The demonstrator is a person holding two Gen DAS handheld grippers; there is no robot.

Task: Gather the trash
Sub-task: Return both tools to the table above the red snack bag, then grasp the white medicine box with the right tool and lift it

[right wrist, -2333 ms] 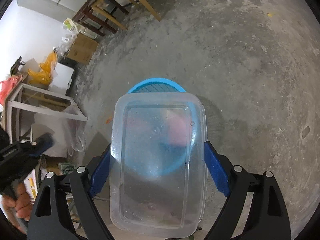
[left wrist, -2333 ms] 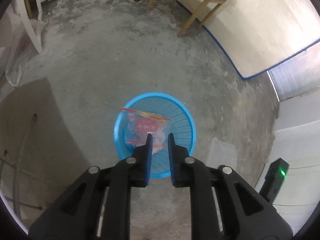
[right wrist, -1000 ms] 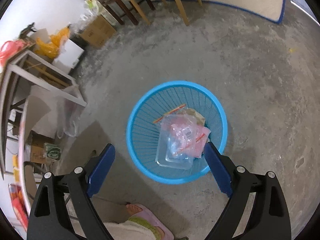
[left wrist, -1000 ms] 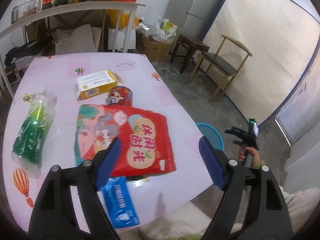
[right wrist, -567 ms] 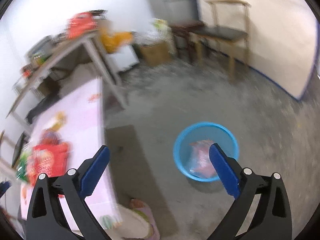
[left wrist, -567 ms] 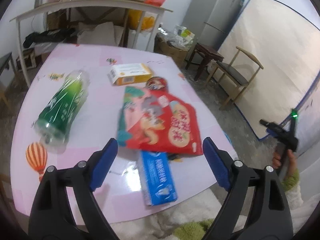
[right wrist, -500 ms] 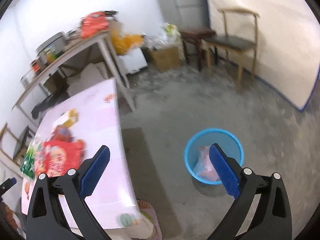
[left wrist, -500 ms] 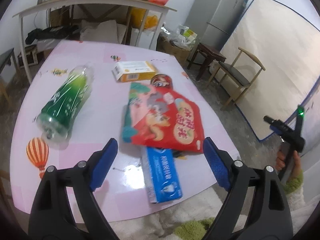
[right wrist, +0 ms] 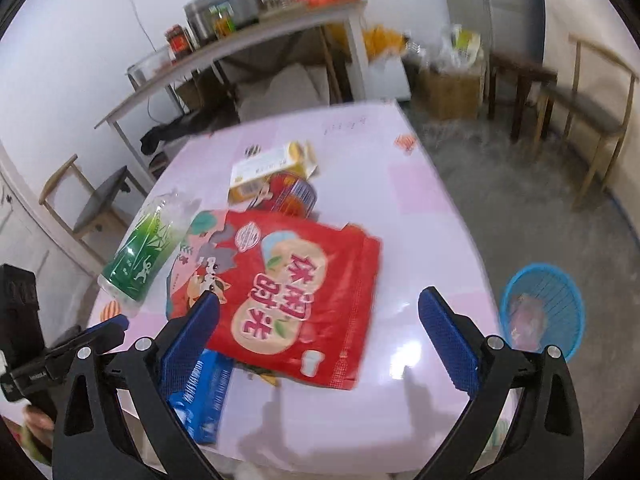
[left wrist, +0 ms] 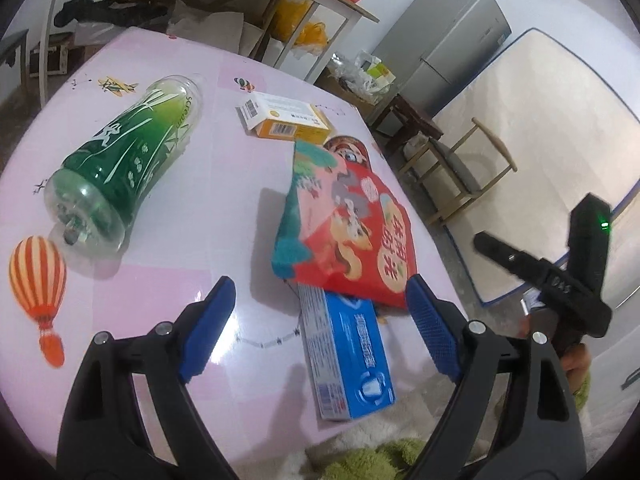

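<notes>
1. A pink table (left wrist: 168, 184) holds litter: a red snack bag (left wrist: 352, 216) near the right edge, partly covering a blue box (left wrist: 348, 352) that reaches toward the near edge.
2. The left gripper (left wrist: 320, 328) hangs over the near edge, jaws spread wide and empty; the box lies just ahead between them, its long axis running away from them.
3. The right gripper (right wrist: 320, 336), jaws just opened wide and empty, faces the bag.
4. The blue bin (right wrist: 542, 316) stands on the floor off the right edge.
</notes>
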